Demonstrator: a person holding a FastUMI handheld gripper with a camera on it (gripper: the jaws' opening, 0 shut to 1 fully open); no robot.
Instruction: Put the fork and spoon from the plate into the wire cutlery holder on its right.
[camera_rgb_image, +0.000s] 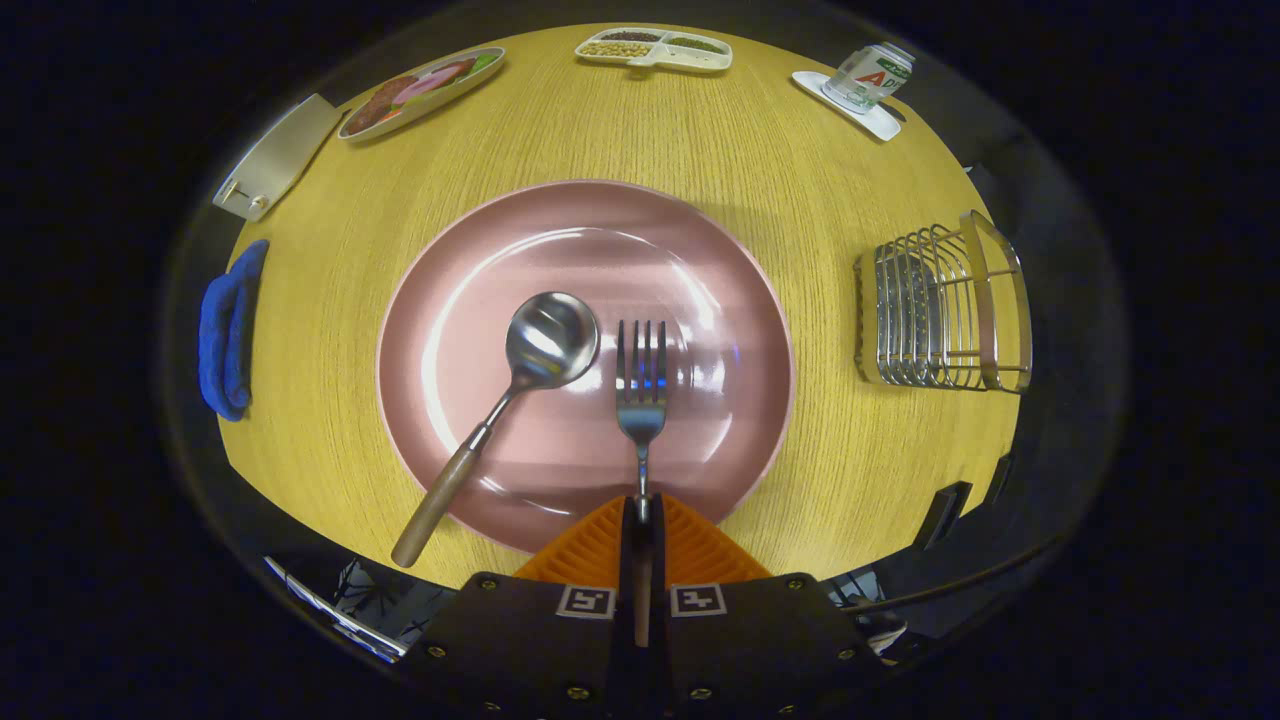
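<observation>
gripper closed narrow on the fork handle; tines lie on the plate. spoon beside it, handle over the rim. step: fork pickup. next: lift, carry right to holder, drop it in.

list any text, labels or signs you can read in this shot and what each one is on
"AD": big red letters on the bottle lying on a white tray at the table's far side; the word runs out of sight.
Small print above those letters: too blurred to read.
Two square black-and-white markers on the hand-held gripper, shut on the fork handle: patterns, not text.
</observation>
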